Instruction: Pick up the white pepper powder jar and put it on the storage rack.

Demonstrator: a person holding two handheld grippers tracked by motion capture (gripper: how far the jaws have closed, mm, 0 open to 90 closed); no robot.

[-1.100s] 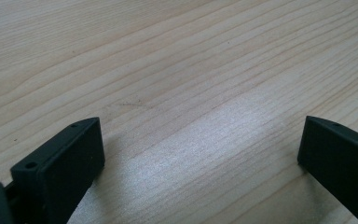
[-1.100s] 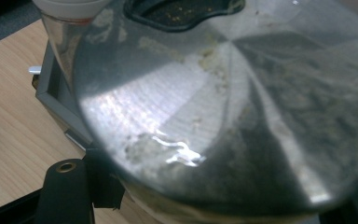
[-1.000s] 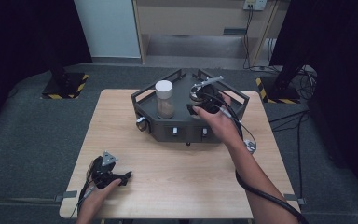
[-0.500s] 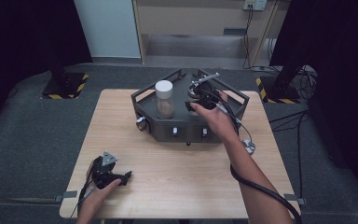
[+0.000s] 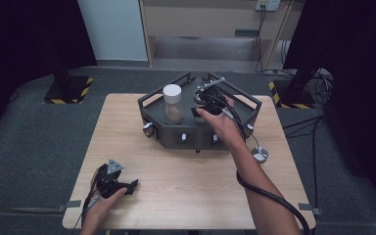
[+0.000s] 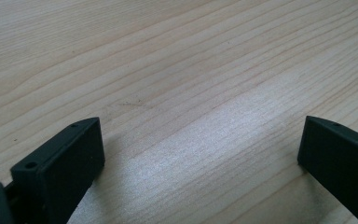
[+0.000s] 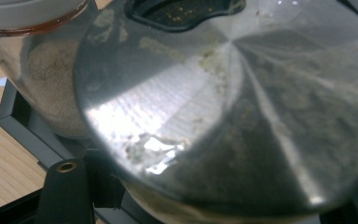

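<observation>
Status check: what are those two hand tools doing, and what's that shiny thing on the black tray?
Left tool open, resting on wooden table. Right tool shut on shiny steel measuring cup, over black tray. White-lidded glass jar close beside it.

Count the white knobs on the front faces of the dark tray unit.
3 can be seen on the dark tray unit: left knob at its left front corner, middle knob, right knob beside the person's right forearm. That forearm may hide others.
</observation>
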